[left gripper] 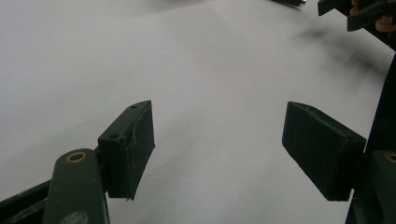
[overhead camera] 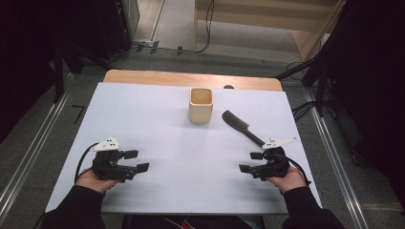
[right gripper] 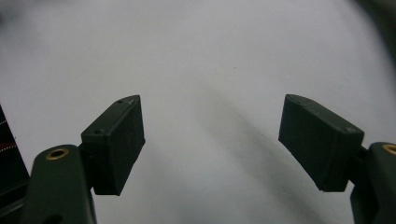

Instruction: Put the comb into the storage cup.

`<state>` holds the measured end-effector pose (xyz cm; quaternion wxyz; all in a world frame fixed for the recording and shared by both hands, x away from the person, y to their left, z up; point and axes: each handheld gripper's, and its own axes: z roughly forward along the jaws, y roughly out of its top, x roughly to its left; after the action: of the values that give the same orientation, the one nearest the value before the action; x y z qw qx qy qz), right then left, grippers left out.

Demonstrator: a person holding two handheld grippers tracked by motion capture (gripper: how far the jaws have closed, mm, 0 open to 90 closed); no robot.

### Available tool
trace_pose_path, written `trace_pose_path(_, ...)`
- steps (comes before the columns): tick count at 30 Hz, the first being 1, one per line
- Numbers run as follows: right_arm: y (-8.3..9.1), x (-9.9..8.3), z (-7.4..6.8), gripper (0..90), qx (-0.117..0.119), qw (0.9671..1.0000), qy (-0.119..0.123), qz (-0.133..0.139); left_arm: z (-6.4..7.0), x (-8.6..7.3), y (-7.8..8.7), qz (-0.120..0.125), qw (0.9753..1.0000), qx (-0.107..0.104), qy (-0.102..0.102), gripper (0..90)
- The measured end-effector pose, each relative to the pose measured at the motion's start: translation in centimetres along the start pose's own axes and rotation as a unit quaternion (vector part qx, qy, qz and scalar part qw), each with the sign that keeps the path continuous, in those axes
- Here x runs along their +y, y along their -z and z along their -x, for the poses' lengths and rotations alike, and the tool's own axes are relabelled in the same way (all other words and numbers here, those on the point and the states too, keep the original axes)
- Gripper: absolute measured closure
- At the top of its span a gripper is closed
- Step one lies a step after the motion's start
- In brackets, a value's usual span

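While both grippers, left gripper point(overhead camera: 137, 161) and right gripper point(overhead camera: 250, 161), sit wide and empty, I judge reaching the comb point(overhead camera: 241, 126) at right centre comes next.

The right gripper point(right gripper: 212, 140) is being held with its two black jaws spread wide apart, nothing being gripped between them. A bare white table surface point(right gripper: 210, 60) is being looked down on past the jaws, and soft shadows are being cast on it beneath and ahead of them. At the gripper's lower left, a dark edge with thin red stripes is being glimpsed.
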<state>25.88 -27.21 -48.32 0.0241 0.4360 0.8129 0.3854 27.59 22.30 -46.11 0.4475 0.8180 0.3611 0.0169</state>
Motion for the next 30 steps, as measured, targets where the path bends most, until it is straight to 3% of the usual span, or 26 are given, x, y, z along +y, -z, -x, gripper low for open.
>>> trace_pose_path(4,0.4,0.0,0.4,20.7,-0.011,0.9997,-0.017,0.010,0.0,0.0,0.0,0.000,1.0000,0.000,0.000,26.0)
trace_pose_path(9,1.6,0.0,1.6,20.7,-0.037,0.9973,-0.056,0.031,0.0,0.0,-0.1,0.000,1.0000,-0.002,0.001,26.0)
trace_pose_path(12,2.0,0.1,2.1,20.8,-0.047,0.9958,-0.066,0.042,0.0,0.0,-0.1,-0.001,1.0000,0.000,0.001,26.0)
trace_pose_path(24,2.6,0.7,3.3,21.1,-0.073,0.9933,-0.069,0.057,0.0,0.0,-0.2,-0.002,1.0000,-0.002,0.000,26.0)
trace_pose_path(30,2.8,1.5,4.2,21.4,-0.079,0.9906,-0.079,0.079,-0.1,0.0,-0.2,-0.004,1.0000,-0.002,-0.001,26.1)
